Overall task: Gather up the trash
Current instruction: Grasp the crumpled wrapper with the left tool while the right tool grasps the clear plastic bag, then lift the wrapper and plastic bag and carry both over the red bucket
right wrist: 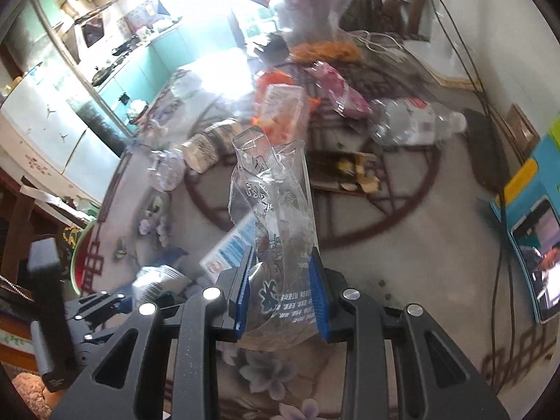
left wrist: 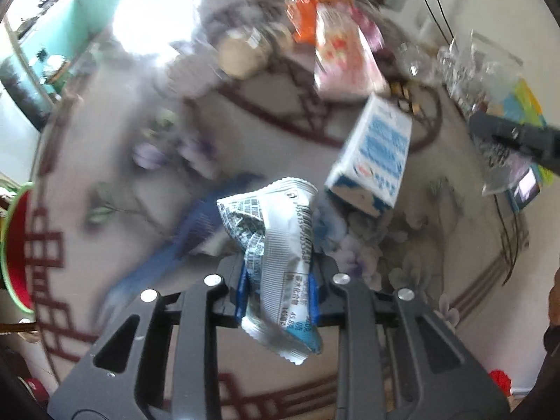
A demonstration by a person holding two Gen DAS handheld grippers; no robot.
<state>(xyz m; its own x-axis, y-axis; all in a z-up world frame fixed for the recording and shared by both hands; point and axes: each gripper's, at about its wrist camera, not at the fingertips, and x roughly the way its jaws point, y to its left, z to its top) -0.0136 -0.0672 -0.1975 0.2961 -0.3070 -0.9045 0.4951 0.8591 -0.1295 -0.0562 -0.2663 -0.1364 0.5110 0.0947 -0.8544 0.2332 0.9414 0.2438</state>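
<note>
My left gripper (left wrist: 278, 288) is shut on a crumpled silver snack wrapper (left wrist: 276, 245), which stands up between the blue pads above the table. Just right of it a white and blue carton (left wrist: 374, 154) lies tilted on the flowered tablecloth (left wrist: 105, 161). My right gripper (right wrist: 281, 294) is shut on a clear plastic wrapper (right wrist: 273, 206) with printed text, held upright above the table. The same carton (right wrist: 232, 246) shows behind that wrapper, and the left gripper (right wrist: 115, 306) with its silver wrapper (right wrist: 154, 280) sits low at the left.
Further back lie a pink packet (left wrist: 344, 57), an orange packet (left wrist: 302, 22), a paper cup (right wrist: 203, 148), a crushed clear bottle (right wrist: 413, 122) and food scraps (right wrist: 353, 175). A red bin with a green rim (left wrist: 15, 245) stands at the left edge. A phone (right wrist: 540, 255) lies right.
</note>
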